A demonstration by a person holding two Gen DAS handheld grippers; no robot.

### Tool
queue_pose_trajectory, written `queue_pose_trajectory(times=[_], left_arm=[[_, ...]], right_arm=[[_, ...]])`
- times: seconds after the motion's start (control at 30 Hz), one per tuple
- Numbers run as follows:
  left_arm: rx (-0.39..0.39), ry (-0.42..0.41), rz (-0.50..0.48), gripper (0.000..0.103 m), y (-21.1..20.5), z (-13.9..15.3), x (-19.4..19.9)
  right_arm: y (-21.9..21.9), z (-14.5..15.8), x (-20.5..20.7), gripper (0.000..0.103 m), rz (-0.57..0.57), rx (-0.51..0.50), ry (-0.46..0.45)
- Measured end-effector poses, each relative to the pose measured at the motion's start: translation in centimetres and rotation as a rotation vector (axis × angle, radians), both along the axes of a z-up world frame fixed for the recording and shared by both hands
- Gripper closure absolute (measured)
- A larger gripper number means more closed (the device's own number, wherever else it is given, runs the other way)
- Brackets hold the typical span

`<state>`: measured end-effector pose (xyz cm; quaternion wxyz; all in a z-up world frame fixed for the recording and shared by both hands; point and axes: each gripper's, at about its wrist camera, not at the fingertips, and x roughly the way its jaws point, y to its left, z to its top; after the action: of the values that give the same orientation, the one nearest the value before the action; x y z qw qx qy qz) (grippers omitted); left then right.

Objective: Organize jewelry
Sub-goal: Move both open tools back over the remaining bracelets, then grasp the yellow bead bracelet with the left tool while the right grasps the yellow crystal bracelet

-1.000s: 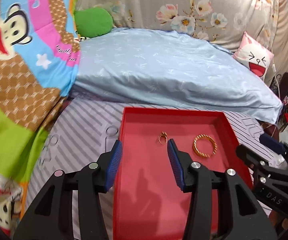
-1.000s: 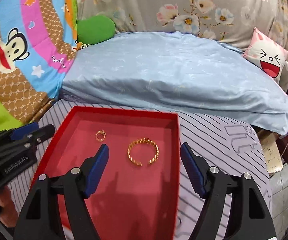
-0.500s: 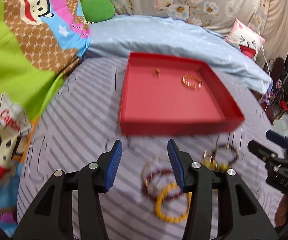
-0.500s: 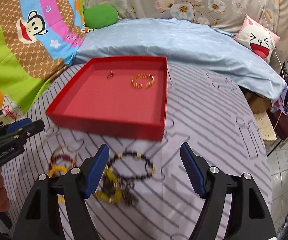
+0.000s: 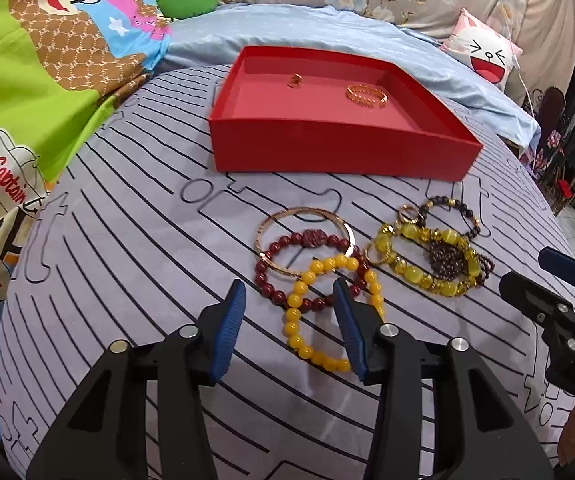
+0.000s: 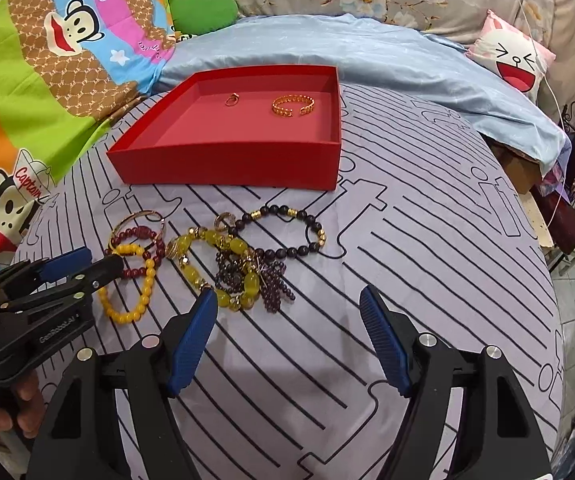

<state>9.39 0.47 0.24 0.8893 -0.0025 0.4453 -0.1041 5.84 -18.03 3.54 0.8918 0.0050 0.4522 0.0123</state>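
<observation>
A red tray (image 5: 339, 160) (image 6: 231, 168) sits on the striped grey cloth and holds a small gold ring (image 5: 296, 79) (image 6: 232, 99) and a gold cuff bracelet (image 5: 366, 96) (image 6: 292, 105). In front of it lie a dark red bead bracelet (image 5: 307, 240), a thin gold bangle (image 5: 303, 213), a yellow bead bracelet (image 5: 299, 332) (image 6: 143, 284) and a tangle of yellow and dark bead bracelets (image 5: 431, 256) (image 6: 247, 256). My left gripper (image 5: 289, 300) is open and empty over the yellow bracelet. My right gripper (image 6: 287, 300) is open and empty just before the tangle.
The cloth-covered surface drops off at the right (image 6: 543, 240). A blue pillow (image 6: 351, 52) lies behind the tray. A cartoon monkey blanket (image 5: 47, 80) lies at the left. A pink face cushion (image 6: 515, 60) is at the far right.
Both grippers have pulled back from above the tray toward me. The loose bracelets in front of the tray have come into view. Both stayed open.
</observation>
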Motion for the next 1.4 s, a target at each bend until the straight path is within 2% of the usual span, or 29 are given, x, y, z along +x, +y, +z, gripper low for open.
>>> queue_pose_trajectory(times=[0.03, 0.17, 0.2, 0.37, 0.53, 0.73, 1.07, 1.23, 1.4], left_arm=[[0.000, 0.004, -0.001, 0.069, -0.1, -0.1, 0.0], [-0.034, 0.008, -0.021, 0.082, -0.3, -0.3, -0.3], [-0.049, 0.006, -0.030, 0.096, -0.2, -0.2, -0.4], [-0.068, -0.005, -0.025, 0.096, 0.3, 0.4, -0.8], [-0.051, -0.013, 0.004, 0.096, 1.2, 0.6, -1.0], [-0.049, 0.018, 0.023, 0.096, 1.6, -0.3, -0.8], [-0.041, 0.023, 0.018, 0.095, 1.4, -0.7, -0.7], [-0.037, 0.021, 0.018, 0.095, 1.3, -0.7, -0.7], [-0.049, 0.032, 0.023, 0.095, 1.5, -0.6, -0.6]], right_arm=[[0.0, -0.1, 0.0, 0.033, 0.000, 0.001, 0.002], [-0.1, -0.3, 0.1, 0.033, -0.004, 0.010, 0.009], [-0.1, -0.3, 0.2, 0.033, -0.005, 0.014, 0.010], [-0.1, -0.6, 0.6, 0.036, -0.006, 0.026, 0.017], [0.3, -0.6, 1.5, 0.050, 0.008, 0.039, 0.015], [1.3, -1.0, 2.9, 0.067, 0.037, 0.046, 0.020], [2.0, -2.1, 4.5, 0.080, 0.054, 0.048, 0.048], [2.0, -2.1, 4.4, 0.094, 0.063, 0.049, 0.044], [1.5, -1.2, 4.0, 0.094, 0.056, 0.080, 0.024]])
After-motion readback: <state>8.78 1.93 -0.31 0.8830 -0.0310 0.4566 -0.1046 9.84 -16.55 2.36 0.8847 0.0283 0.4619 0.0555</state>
